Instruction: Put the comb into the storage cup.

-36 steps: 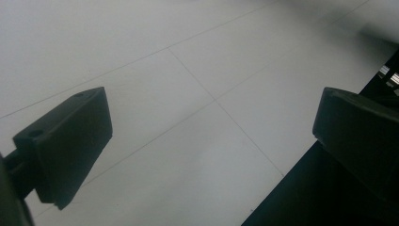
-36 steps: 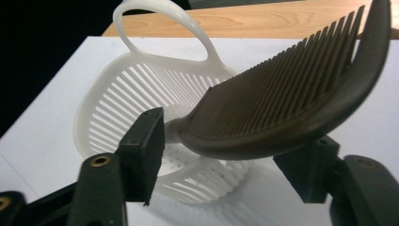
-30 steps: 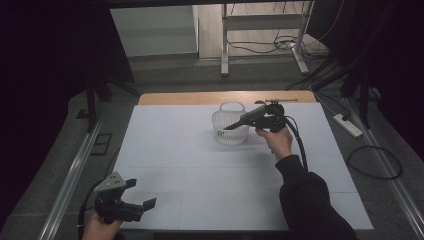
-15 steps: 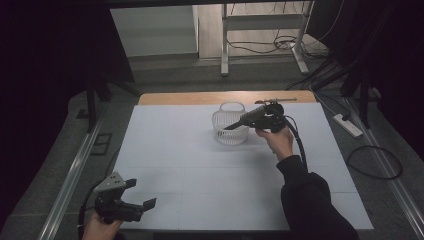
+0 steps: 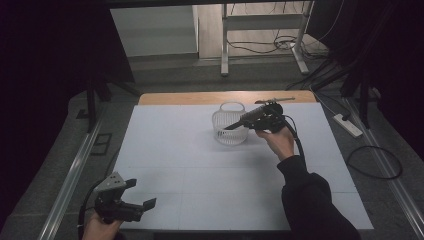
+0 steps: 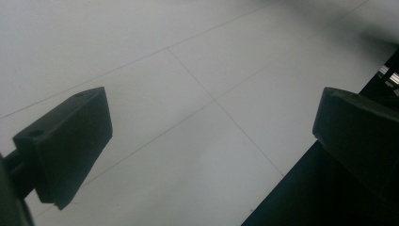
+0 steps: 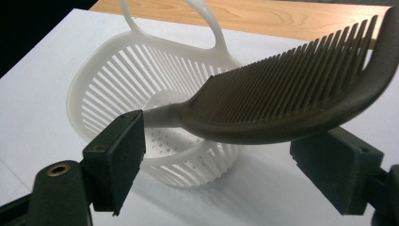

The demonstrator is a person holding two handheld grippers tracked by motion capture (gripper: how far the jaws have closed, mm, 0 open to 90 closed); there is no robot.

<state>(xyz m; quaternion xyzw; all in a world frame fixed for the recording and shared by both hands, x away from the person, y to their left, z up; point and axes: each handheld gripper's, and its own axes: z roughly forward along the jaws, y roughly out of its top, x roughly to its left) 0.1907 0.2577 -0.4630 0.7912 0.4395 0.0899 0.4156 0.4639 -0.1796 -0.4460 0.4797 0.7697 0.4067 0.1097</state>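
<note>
A white slatted basket (image 5: 223, 136) (image 7: 117, 75) with a loop handle stands on the white table sheet (image 5: 200, 165), toward the far side. My right gripper (image 5: 231, 126) (image 7: 226, 155) reaches over its rim from the right. A dark comb (image 7: 291, 103) lies across the gap between the jaws, its thin handle end pointing down into the basket. The jaws have just been opening, and the pads (image 7: 117, 155) now stand apart from the comb. My left gripper (image 5: 141, 194) (image 6: 211, 141) hovers open over the sheet's near left corner, with nothing between its jaws.
A wooden table edge (image 5: 200, 97) runs behind the sheet. Cables and a power strip (image 5: 350, 125) lie on the floor at the right, and a metal rail (image 5: 70, 180) runs along the left. The person's right forearm (image 5: 305, 195) crosses the sheet's near right part.
</note>
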